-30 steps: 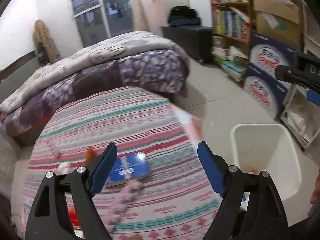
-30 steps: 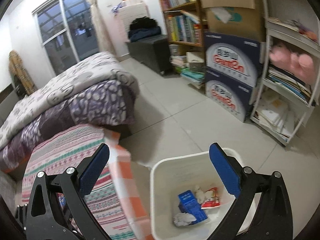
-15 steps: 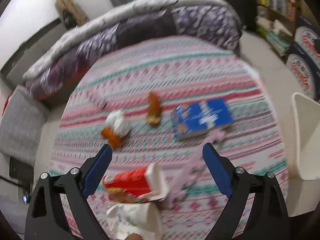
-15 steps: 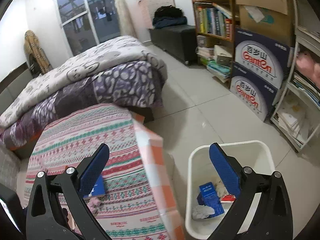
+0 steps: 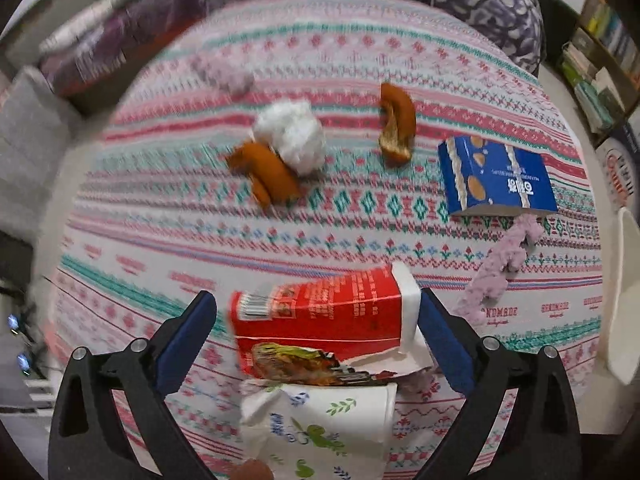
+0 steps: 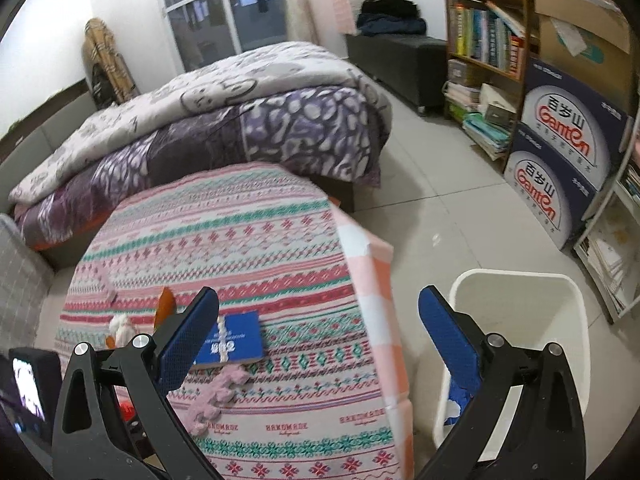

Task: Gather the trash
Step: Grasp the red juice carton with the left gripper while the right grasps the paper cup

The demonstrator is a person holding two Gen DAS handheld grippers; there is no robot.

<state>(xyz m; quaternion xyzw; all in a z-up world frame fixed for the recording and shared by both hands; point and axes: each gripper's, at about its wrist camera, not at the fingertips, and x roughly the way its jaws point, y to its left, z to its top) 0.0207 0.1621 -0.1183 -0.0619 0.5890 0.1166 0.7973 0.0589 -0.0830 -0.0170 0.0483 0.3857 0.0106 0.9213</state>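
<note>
My left gripper [image 5: 318, 334] is open, its blue pads on either side of a crushed red carton [image 5: 320, 320] on the patterned tablecloth [image 5: 352, 240]. A flattened white paper cup with green print [image 5: 320, 432] lies just below it. Further off lie a white tissue wad [image 5: 290, 136], two orange peels [image 5: 266, 174] [image 5: 396, 124] and a blue box [image 5: 494, 176]. My right gripper [image 6: 318, 332] is open and empty above the table's right edge, beside the white bin [image 6: 516, 344]. The blue box also shows in the right wrist view [image 6: 230, 342].
A pink knitted strip [image 5: 500, 264] lies by the blue box. A bed with a purple quilt [image 6: 240, 120] stands behind the table. Bookshelves [image 6: 488, 28] and stacked blue-and-white cartons [image 6: 560, 160] line the right wall. The bin's rim shows in the left wrist view [image 5: 622, 300].
My left gripper has tilted down and moved in over the table, so the red carton now sits between its pads. My right gripper has swung left from over the bin toward the table.
</note>
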